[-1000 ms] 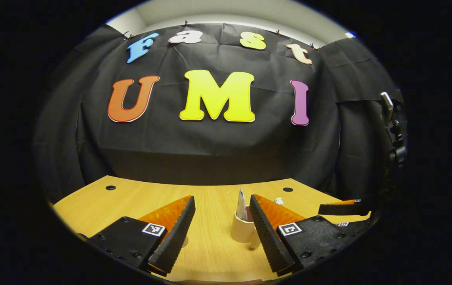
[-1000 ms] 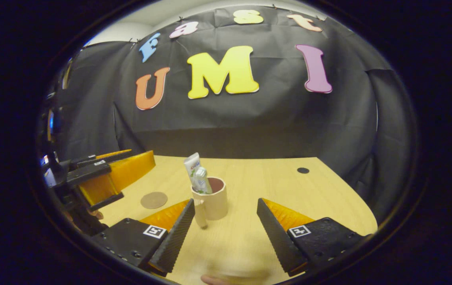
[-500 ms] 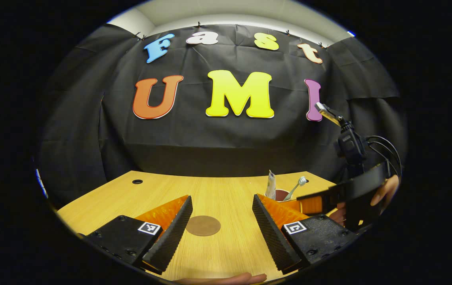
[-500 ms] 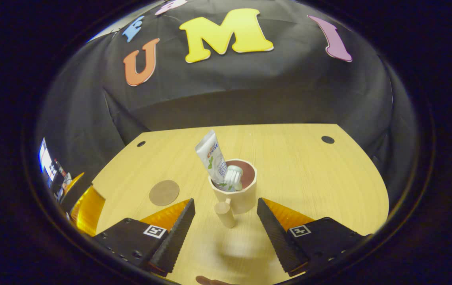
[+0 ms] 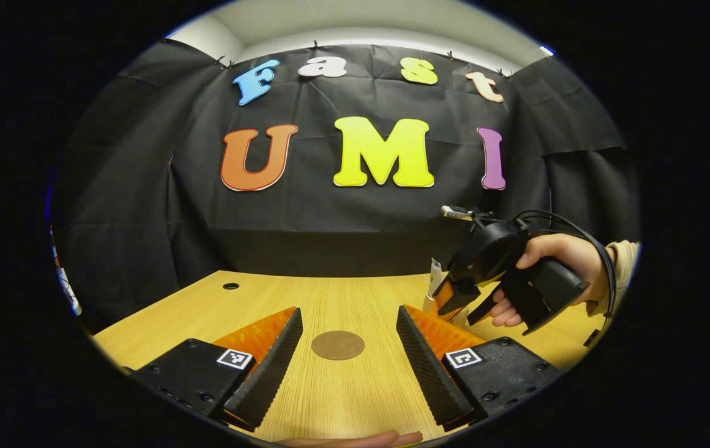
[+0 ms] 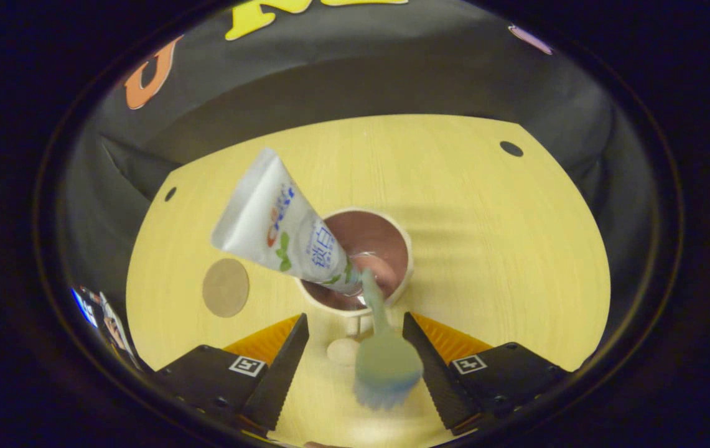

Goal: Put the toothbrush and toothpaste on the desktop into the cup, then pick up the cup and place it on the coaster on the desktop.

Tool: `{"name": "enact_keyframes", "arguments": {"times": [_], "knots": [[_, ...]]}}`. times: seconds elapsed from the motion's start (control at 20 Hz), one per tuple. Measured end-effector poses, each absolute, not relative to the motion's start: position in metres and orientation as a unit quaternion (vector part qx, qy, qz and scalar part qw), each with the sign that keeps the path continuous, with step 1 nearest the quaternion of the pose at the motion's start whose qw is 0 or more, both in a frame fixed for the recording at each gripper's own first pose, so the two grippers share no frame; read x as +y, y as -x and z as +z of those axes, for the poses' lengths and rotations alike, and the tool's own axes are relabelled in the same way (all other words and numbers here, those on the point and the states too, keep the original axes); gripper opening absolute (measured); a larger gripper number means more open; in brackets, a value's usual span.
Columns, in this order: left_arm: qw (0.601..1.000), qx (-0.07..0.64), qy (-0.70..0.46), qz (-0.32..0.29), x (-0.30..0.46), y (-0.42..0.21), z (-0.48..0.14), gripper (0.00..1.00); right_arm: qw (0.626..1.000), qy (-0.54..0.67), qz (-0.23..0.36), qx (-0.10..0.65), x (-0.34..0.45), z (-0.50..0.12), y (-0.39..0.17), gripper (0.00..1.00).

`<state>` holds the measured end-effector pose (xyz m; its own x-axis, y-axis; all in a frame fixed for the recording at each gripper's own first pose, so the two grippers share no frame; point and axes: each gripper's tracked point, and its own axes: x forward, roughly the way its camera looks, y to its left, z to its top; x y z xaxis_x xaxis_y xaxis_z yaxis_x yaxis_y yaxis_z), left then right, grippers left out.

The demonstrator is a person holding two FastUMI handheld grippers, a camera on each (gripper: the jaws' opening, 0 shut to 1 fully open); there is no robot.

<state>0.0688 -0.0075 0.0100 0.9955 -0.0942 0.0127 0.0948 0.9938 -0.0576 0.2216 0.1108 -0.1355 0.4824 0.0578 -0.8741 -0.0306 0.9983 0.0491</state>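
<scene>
In the right gripper view I look steeply down into a cream cup (image 6: 406, 269) with a dark red inside. The white toothpaste tube (image 6: 280, 227) leans out to the left, and the green toothbrush (image 6: 386, 367) stands in the cup with its head close to the camera. My right gripper (image 6: 355, 318) is open just above the cup's near rim, its fingers either side of the cup handle (image 6: 343, 350). The round brown coaster (image 6: 225, 287) lies left of the cup. In the left gripper view the open left gripper (image 5: 348, 312) frames the coaster (image 5: 338, 345), and a hand holds the right gripper (image 5: 463, 305) over the cup, with the tube's tip (image 5: 434, 277) showing.
The wooden desktop (image 6: 491, 249) has small round cable holes at its back corners (image 6: 510, 148) (image 6: 170, 193) (image 5: 230, 286). The black cloth wall closes the desk off behind. A fingertip (image 5: 355, 439) shows at the bottom edge of the left gripper view.
The right gripper has come forward and tipped down over the cup, staying open. The left gripper has swung off the cup so the coaster now sits between its fingers.
</scene>
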Motion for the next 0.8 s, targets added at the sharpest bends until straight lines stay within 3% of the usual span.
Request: {"name": "enact_keyframes", "arguments": {"times": [0.3, 0.35, 0.45, 0.8], "knots": [[0.998, 0.005, 0.036, -0.047, 0.001, -0.069, 0.0, 0.96, 0.851, 0.011, 0.011, 0.524, 0.108, -0.153, -0.226, 0.66], [0.998, 0.009, 0.039, -0.047, 0.002, -0.07, -0.004, 0.96, 0.851, 0.016, 0.0, 0.525, 0.105, -0.154, -0.224, 0.47], [0.998, 0.018, 0.046, -0.047, 0.003, -0.071, -0.008, 0.96, 0.852, 0.03, -0.002, 0.523, 0.105, -0.149, -0.223, 0.27], [0.996, 0.017, 0.069, -0.059, 0.002, -0.072, -0.015, 0.97, 0.861, 0.045, 0.01, 0.506, 0.101, -0.145, -0.229, 0.22]]}}
